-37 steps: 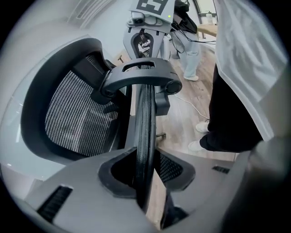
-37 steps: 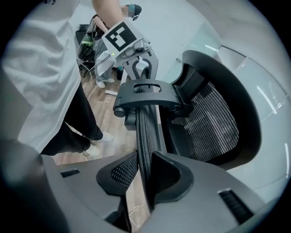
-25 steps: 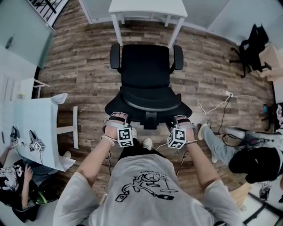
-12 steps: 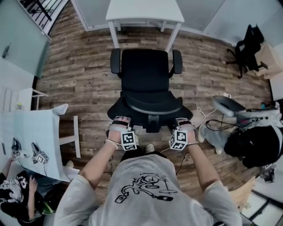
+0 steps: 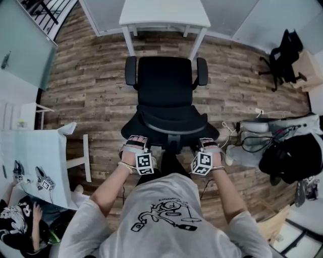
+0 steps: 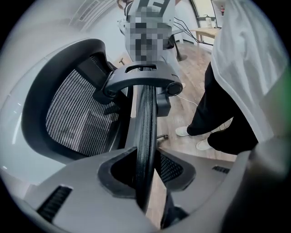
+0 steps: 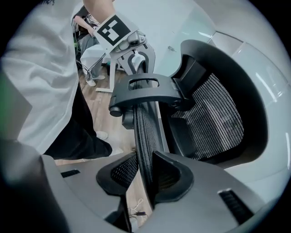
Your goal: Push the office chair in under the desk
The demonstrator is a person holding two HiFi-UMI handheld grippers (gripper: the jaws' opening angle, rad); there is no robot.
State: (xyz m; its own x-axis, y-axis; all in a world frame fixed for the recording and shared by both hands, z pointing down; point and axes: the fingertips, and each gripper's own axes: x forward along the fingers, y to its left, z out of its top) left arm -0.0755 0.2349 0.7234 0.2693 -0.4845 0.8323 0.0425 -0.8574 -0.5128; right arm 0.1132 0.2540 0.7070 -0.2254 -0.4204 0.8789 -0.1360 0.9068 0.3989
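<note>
The office chair point(image 5: 166, 85), centred in the frame, is pinched at its backrest rim point(image 5: 171, 128) by the left gripper point(image 5: 134, 145) and right gripper point(image 5: 208, 146) equally, with the bench point(image 5: 164, 12) lying straight ahead at upper centre, seat not yet beneath.

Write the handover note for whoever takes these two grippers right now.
Left gripper: shut on the backrest rim of the black mesh office chair.
Right gripper: shut on the same rim, other side.
Chair faces the white desk, lined up between its legs, seat not yet under the top.
Done: both grips set.
To do: push the chair forward under the desk, then let go.
</note>
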